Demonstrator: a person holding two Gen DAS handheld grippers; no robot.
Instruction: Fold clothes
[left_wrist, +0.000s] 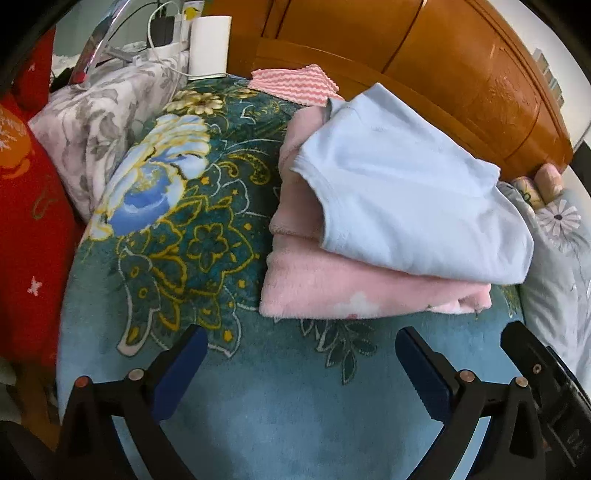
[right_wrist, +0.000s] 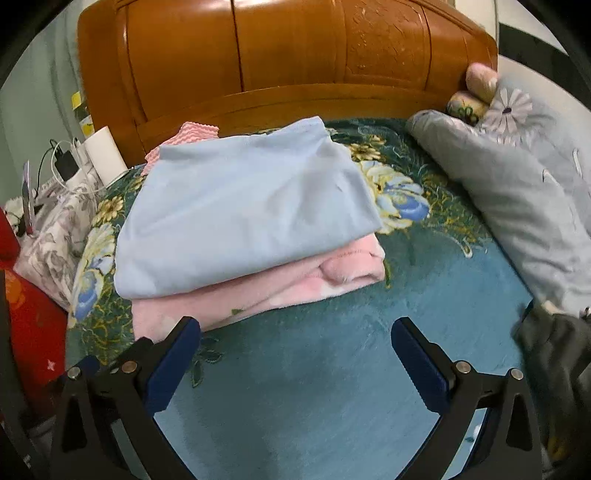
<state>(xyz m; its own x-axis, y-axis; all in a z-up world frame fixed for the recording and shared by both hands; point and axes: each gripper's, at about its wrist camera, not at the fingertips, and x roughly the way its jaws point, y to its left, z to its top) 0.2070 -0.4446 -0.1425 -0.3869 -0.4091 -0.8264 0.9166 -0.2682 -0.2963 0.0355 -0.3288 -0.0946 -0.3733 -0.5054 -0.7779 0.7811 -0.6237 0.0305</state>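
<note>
A folded light blue garment (left_wrist: 402, 192) lies on top of a folded pink fleece garment (left_wrist: 351, 291) on the teal floral blanket (left_wrist: 258, 398). The same stack shows in the right wrist view, blue (right_wrist: 243, 206) over pink (right_wrist: 258, 291). My left gripper (left_wrist: 301, 350) is open and empty, just in front of the pink garment's near edge. My right gripper (right_wrist: 295, 347) is open and empty, its left finger (right_wrist: 177, 350) close to the pink garment's near corner. A dark grey garment (right_wrist: 554, 354) lies at the right edge of the right wrist view.
A wooden headboard (right_wrist: 288, 62) stands behind the stack. A pink-and-white striped cloth (left_wrist: 291, 86) lies behind the stack. A grey floral pillow (right_wrist: 517, 192) lies on the right, a floral pillow (left_wrist: 96, 125) and a red cushion (left_wrist: 29, 206) on the left. A white box (left_wrist: 208, 46) and cables stand at back left.
</note>
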